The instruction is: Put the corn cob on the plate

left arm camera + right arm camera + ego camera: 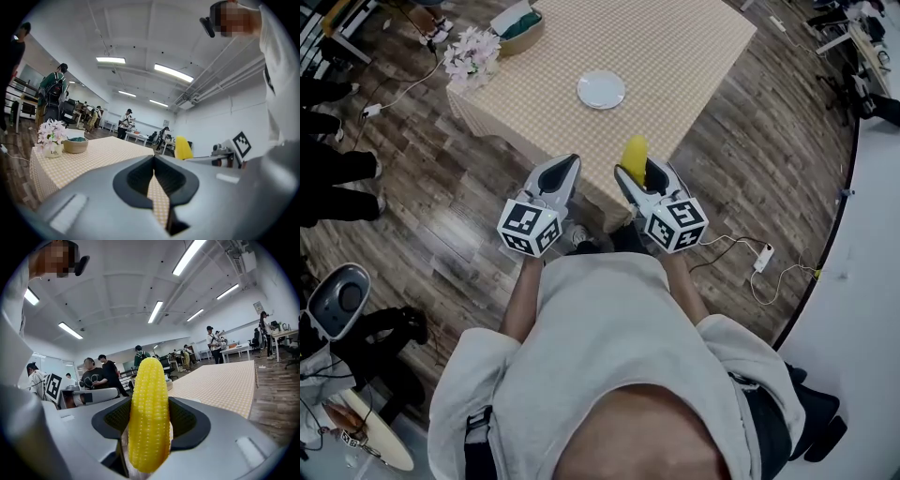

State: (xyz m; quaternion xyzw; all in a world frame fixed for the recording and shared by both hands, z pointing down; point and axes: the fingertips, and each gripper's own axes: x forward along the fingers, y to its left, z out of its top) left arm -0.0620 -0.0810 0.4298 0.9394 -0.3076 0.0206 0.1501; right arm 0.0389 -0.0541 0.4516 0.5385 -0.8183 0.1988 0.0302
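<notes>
A yellow corn cob [634,152] stands upright between the jaws of my right gripper [639,169], which is shut on it just short of the table's near corner. In the right gripper view the corn cob [150,413] fills the middle, with the right gripper [150,401] pressing on both its sides. The white plate [601,90] lies empty on the checkered table [675,56], beyond both grippers. My left gripper [570,162] hovers beside the right one with its jaws shut on nothing; in its own view the left gripper [153,157] shows its pads meeting.
A vase of pale flowers [472,56] and a basket bowl [520,26] stand at the table's left corner. A power strip with its cable [761,258] lies on the wood floor to the right. Several people stand further off in the room [101,371].
</notes>
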